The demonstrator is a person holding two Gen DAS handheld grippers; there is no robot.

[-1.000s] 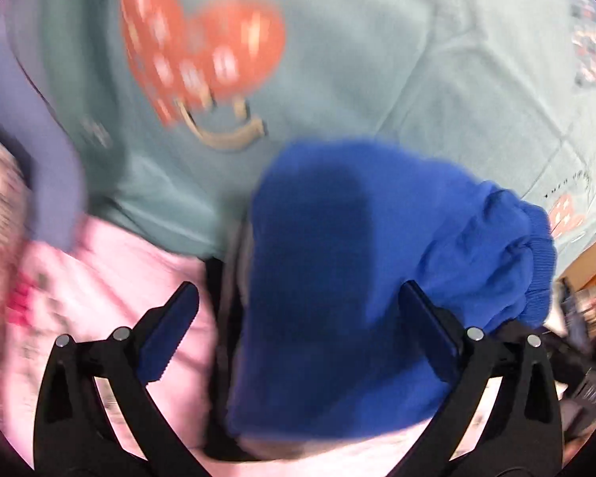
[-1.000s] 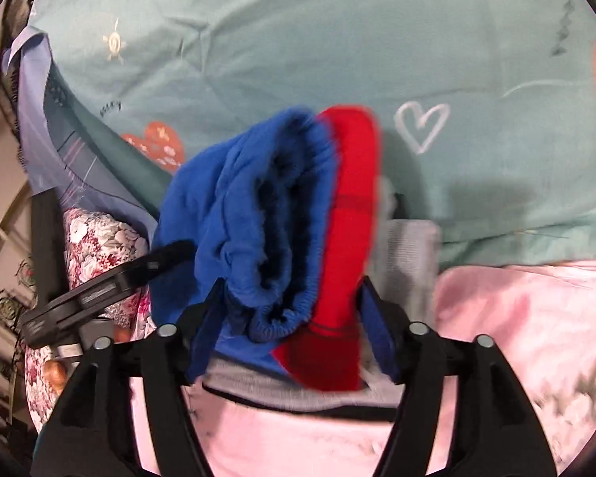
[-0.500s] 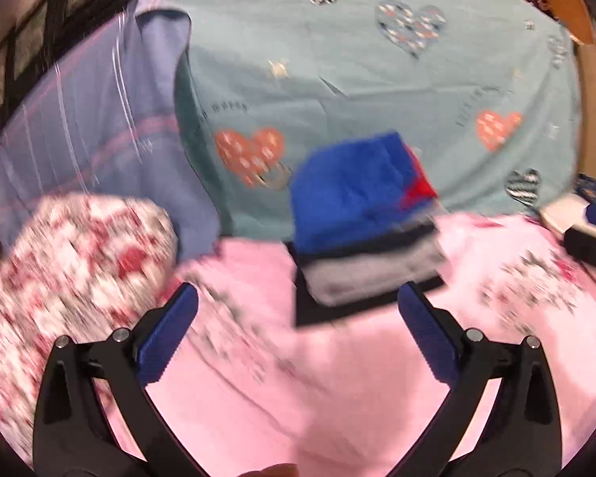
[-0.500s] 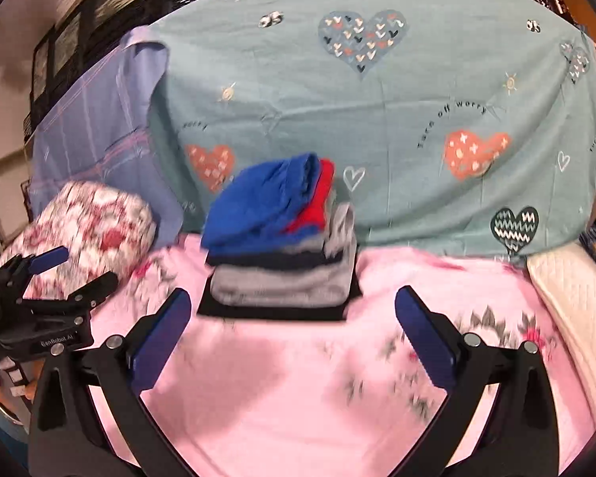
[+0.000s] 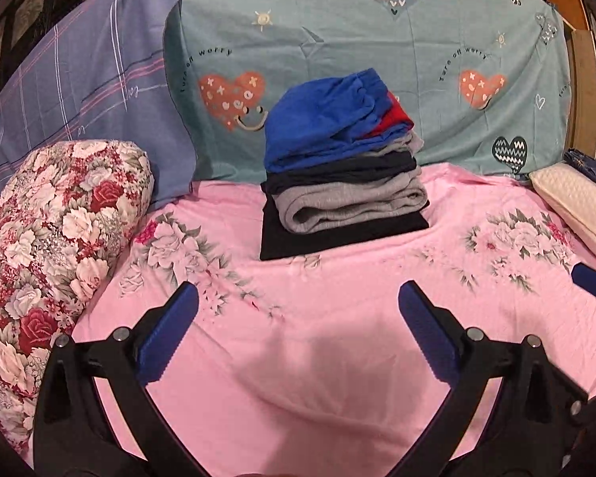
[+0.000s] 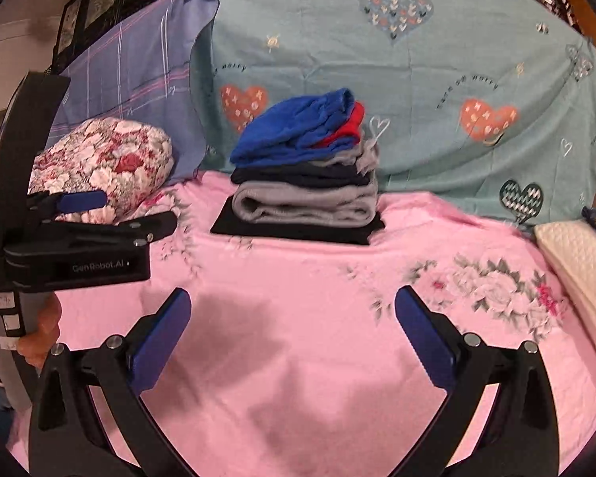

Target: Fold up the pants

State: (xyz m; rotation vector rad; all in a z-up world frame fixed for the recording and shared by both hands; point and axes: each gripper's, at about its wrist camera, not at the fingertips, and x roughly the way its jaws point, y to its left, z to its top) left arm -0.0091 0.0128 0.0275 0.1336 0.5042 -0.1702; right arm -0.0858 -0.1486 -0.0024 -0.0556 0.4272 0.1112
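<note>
We hold our left gripper (image 5: 298,318) and right gripper (image 6: 294,318) above the pink floral bedsheet (image 5: 318,338), both with fingers spread wide and empty. The folded blue fleece pants (image 5: 322,123) sit atop a stack of grey and black folded garments (image 5: 345,202), well apart from both grippers, against the teal heart-print cloth (image 5: 337,39).

Pink floral bedsheet (image 5: 298,357), teal heart-print backdrop (image 5: 337,39), floral bolster (image 5: 51,230)

The light is soft and warm. Dark shadows lie on the pink sheet (image 5: 337,357) near the bottom of both views. The left view is sharp; the right one is a bit fuzzy. Edges bend round, and corners go black.
</note>
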